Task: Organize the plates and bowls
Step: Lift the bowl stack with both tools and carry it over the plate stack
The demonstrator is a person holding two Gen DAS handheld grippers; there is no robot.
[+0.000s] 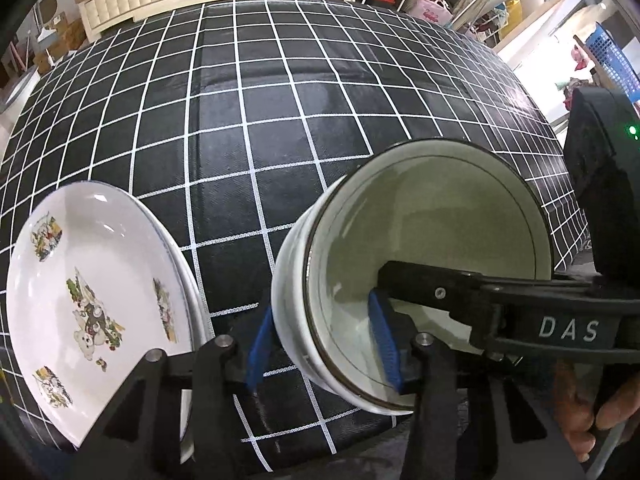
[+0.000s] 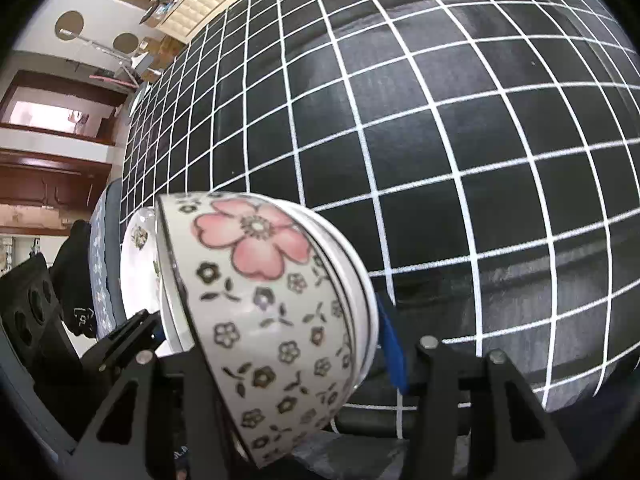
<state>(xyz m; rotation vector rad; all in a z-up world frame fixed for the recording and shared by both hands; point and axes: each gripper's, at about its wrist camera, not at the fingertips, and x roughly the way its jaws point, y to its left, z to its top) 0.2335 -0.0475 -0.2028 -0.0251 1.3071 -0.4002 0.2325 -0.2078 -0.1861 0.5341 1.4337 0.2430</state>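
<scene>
While both tongs, left (image 1: 322,354) and right (image 2: 276,344), pinch the tilted bowl (image 1: 400,272) rim, uneven pull could drop it onto the bench (image 1: 280,120).

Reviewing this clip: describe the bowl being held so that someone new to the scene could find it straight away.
Start from the black tablecloth with its white grid. Beside the white picture plate, a bowl is held on its side, above the cloth, by both tools. Unlike the plate's teddy-bear print, its outside has one big pink flower and many small dark blossoms; its inside is plain.

Two close wrist views down onto one checked tablecloth (image 1: 280,128), each crowded by the same bowls (image 2: 280,300).
</scene>
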